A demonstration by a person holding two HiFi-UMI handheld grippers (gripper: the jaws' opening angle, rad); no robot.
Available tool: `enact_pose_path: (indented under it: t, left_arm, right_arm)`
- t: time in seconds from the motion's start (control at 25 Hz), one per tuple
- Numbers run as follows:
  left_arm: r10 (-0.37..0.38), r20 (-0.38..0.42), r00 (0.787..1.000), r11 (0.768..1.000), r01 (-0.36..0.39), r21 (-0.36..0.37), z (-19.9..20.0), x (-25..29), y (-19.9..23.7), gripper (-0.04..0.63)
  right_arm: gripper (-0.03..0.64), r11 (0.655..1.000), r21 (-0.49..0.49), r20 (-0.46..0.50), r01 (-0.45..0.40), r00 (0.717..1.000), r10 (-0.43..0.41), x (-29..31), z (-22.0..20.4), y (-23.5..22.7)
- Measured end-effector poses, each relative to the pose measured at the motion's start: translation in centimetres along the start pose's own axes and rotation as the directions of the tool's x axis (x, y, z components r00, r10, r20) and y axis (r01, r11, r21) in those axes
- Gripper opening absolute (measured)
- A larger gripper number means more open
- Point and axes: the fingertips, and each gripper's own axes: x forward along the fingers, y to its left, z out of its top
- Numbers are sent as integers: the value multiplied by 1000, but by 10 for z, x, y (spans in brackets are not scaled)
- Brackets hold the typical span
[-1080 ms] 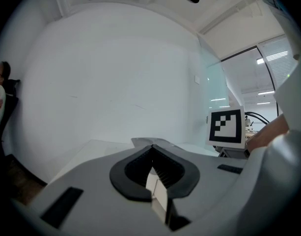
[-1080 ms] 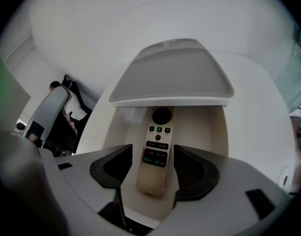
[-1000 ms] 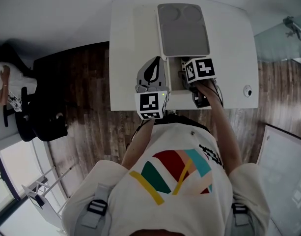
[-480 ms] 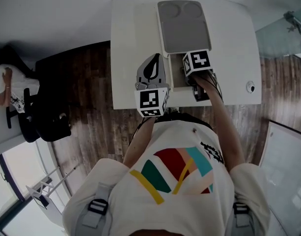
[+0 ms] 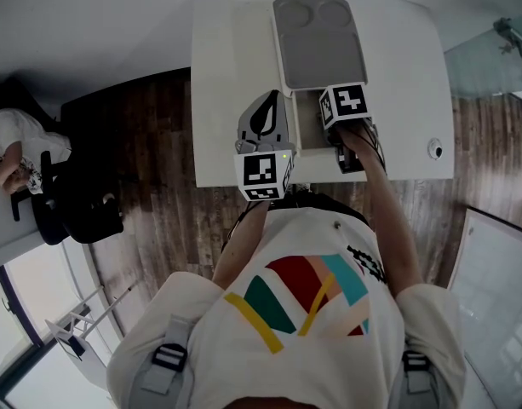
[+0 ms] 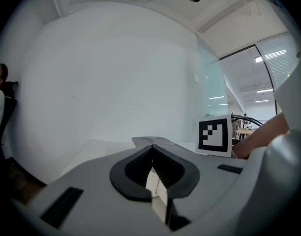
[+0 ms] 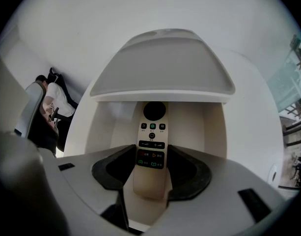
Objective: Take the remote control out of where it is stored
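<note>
the remote control (image 7: pixel 151 132) lies lengthwise in the open white box (image 7: pixel 199 127), at the centre of the right gripper view, button face up, its round dark pad at the far end; the box's grey lid (image 7: pixel 162 68) stands raised behind it, filling the upper middle of that view; the right tool (image 7: pixel 151 154) points steeply down into the box with one jaw on each long side of the remote control, round its lower half; its jaws have just been closing, and the dark pads (image 7: pixel 177 168) now look to sit against both edges, with the remote control still resting on the box floor; in the head view the box sits at the near edge of the white counter (image 5: pixel 222 75), upper centre of the frame, with the right tool's marker cube (image 5: pixel 344 105) over its open part and the person's forearm (image 5: pixel 388 220) running down from it; the left tool (image 5: pixel 267 105) lies nearly level on the counter just left of the box; its own view shows the jaws drawn together, tips meeting, with a pale sliver (image 6: pixel 157 193) at the seam; whether that is part of the tool cannot be told; dark wooden floor (image 5: pixel 150 126) shows to the left of the counter.
</note>
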Motion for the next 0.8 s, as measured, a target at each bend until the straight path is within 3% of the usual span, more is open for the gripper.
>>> enact_pose_path:
  t: [0.48,0.8]
  left_arm:
    - [15,-2,1000,1000,-15,2,1,-3,7,3]
    - [11,8,1000,1000,-11,14,5,-6,6,3]
  right_arm:
    - [199,999,-25,-27,-27,999,27,-2,-2,6]
    - [199,995,0,-53,-97,994,97,-15,-8,13]
